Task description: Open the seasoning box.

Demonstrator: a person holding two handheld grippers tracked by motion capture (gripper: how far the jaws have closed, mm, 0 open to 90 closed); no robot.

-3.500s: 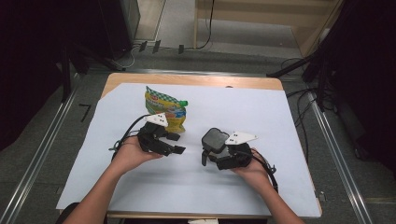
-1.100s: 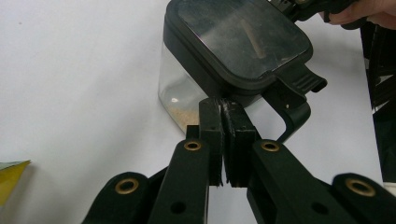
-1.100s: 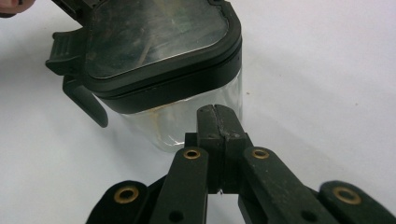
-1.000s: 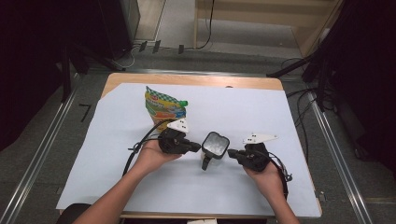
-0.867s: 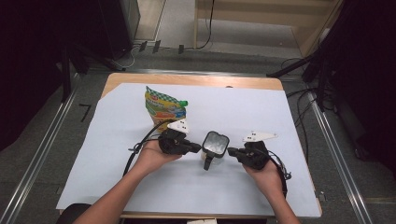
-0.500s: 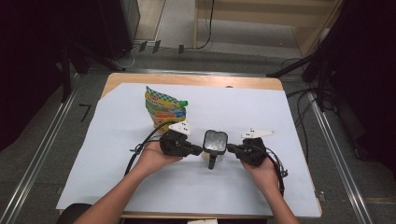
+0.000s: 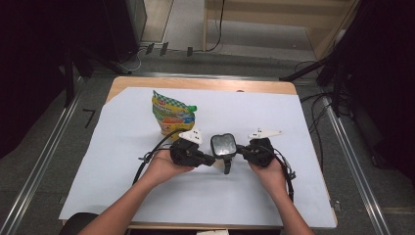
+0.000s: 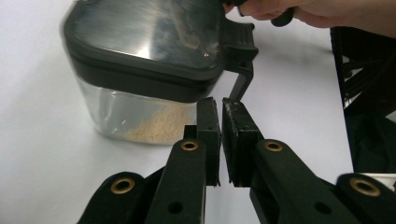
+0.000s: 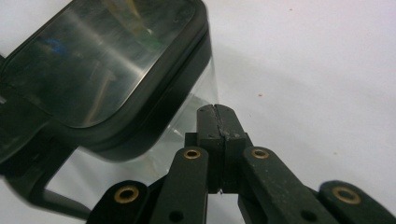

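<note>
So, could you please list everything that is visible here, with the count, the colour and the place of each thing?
container: one, clear body with black lid and black handle, a little pale grainy stuff inside, near middle of the sheet between the two grippers.
snack bag: one, yellow and green with other colours, standing behind the left gripper.
sheet: one, white, covering most of the tabletop.
table: one, light wood, edge showing at the far side.
left gripper: one, black, jaws nearly shut with a narrow gap, tips just beside the container.
right gripper: one, black, jaws shut, tips at the container's clear wall.
hands: two, each holding a gripper.
</note>
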